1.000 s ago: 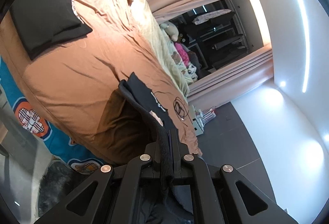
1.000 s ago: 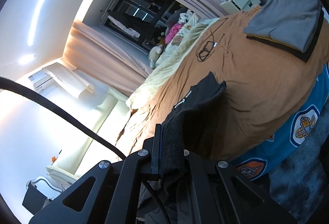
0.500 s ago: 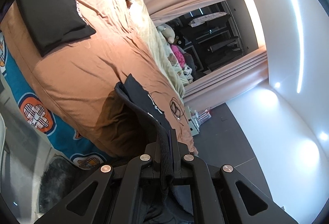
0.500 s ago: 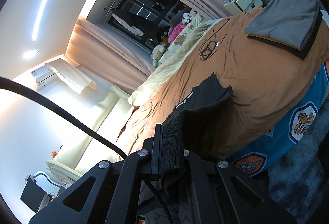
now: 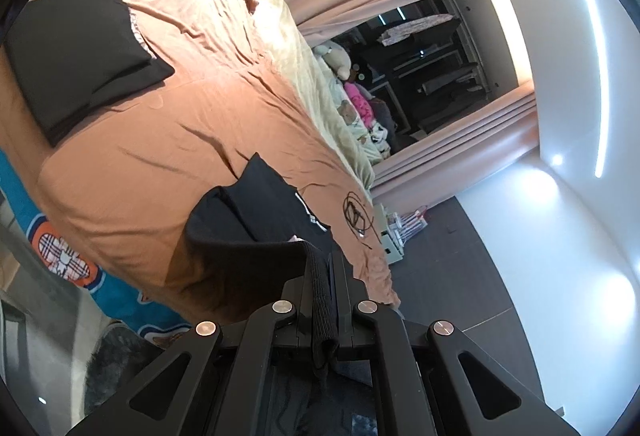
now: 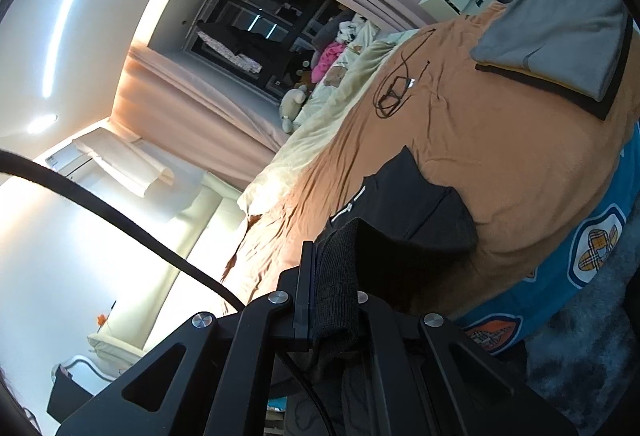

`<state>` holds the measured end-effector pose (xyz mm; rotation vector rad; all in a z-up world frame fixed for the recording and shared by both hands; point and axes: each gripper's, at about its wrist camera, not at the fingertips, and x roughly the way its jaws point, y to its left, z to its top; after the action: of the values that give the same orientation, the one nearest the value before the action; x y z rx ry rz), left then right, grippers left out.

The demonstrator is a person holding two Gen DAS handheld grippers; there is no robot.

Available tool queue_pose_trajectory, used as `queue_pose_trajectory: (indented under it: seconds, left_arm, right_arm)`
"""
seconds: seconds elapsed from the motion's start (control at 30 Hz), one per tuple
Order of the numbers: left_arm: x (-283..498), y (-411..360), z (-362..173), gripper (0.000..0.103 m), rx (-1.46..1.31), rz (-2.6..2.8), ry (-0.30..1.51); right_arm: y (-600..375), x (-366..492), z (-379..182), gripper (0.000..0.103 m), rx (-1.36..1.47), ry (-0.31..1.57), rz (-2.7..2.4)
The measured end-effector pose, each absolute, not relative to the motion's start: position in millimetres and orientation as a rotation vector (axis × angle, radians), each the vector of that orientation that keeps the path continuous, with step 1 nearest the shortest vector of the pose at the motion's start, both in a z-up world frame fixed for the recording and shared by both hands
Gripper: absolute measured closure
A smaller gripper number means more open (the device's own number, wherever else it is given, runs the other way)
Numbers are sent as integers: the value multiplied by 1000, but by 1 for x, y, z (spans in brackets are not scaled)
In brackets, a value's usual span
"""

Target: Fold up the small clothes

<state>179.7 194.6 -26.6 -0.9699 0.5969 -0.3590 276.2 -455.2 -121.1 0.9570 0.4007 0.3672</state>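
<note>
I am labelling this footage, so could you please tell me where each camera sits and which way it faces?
Left wrist: sits on the left gripper, looking along its fingers across the orange bedspread toward the curtains; its fingers are clamped on the black garment; a folded black pile lies beyond.
Right wrist: sits on the right gripper, facing over the same bed toward a folded grey pile; its fingers pinch the garment's ribbed edge.
Shared: the garment, bedspread, coiled black cable and plush toys.

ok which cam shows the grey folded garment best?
Right wrist view: the grey folded garment lies in full view on the orange bedspread, atop a black layer. The left wrist view does not show it, only a folded black pile.
</note>
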Motion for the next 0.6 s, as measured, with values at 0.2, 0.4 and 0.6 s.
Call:
queue_pose_trajectory:
  seconds: [0.2,0.4,0.6]
  left_arm:
    - [226,184,-13,99,-951,-338,617]
    - [274,171,-4,99,-926,-321,635]
    - [323,161,-3,99,-894,-304,668]
  right_arm:
    - [-454,308,-117,103,955,407,366]
    - [-449,339,-111,103,957,417,354]
    - [-447,373,-114,103,978,439,337]
